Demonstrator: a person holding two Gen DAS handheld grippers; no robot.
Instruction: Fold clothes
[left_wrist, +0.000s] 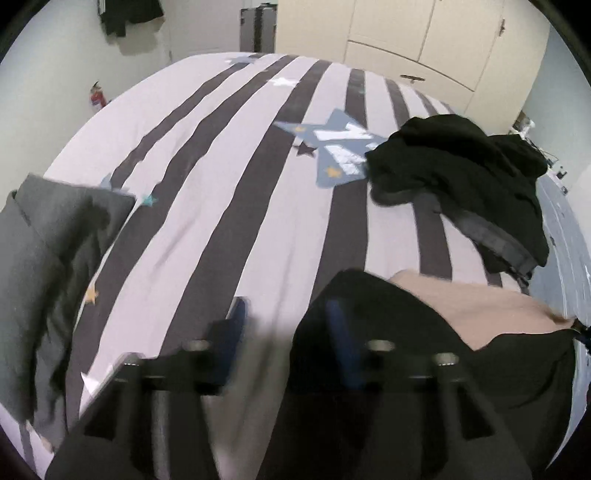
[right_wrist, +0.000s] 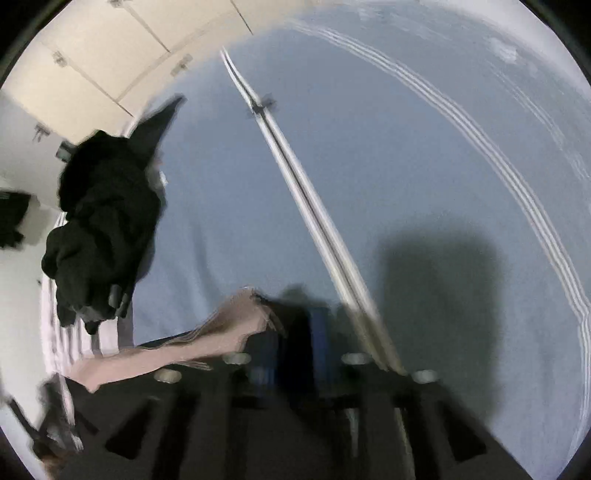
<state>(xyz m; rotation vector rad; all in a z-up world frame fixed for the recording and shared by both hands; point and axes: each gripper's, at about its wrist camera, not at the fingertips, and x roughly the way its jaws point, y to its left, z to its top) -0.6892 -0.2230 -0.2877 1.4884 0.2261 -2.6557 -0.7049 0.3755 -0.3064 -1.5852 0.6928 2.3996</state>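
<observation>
1. At the far left of the left wrist view, a grey folded garment (left_wrist: 55, 266) lies on the striped bedspread (left_wrist: 221, 206), well apart from both claws. It looks like a finished piece, so I judge it plays no part in the coming move.
2. The left gripper (left_wrist: 286, 332) points steeply down at the bed with its blue fingers (left_wrist: 236, 314) spread. Bare bedspread shows between them, and nothing is pinched.
3. Just to the right of that gap lies the black and tan garment (left_wrist: 480, 314). Its near edge touches or covers the right-hand finger of the left claw, though blur hides which.
4. This garment's long axis seems to run across the bed, from one claw to the other, and the right wrist view shows its other end.
5. Further back and to the right, a heap of black clothes (left_wrist: 458, 184) sits unfolded, near the tan piece but apart from either claw.
6. The right gripper (right_wrist: 295, 332) also stands parted. The tan edge (right_wrist: 229, 328) lies just to its left, beside the left finger, not between the pads as far as the blur allows.
7. Both claws flank one garment, and each seems about equally near its own end.
</observation>
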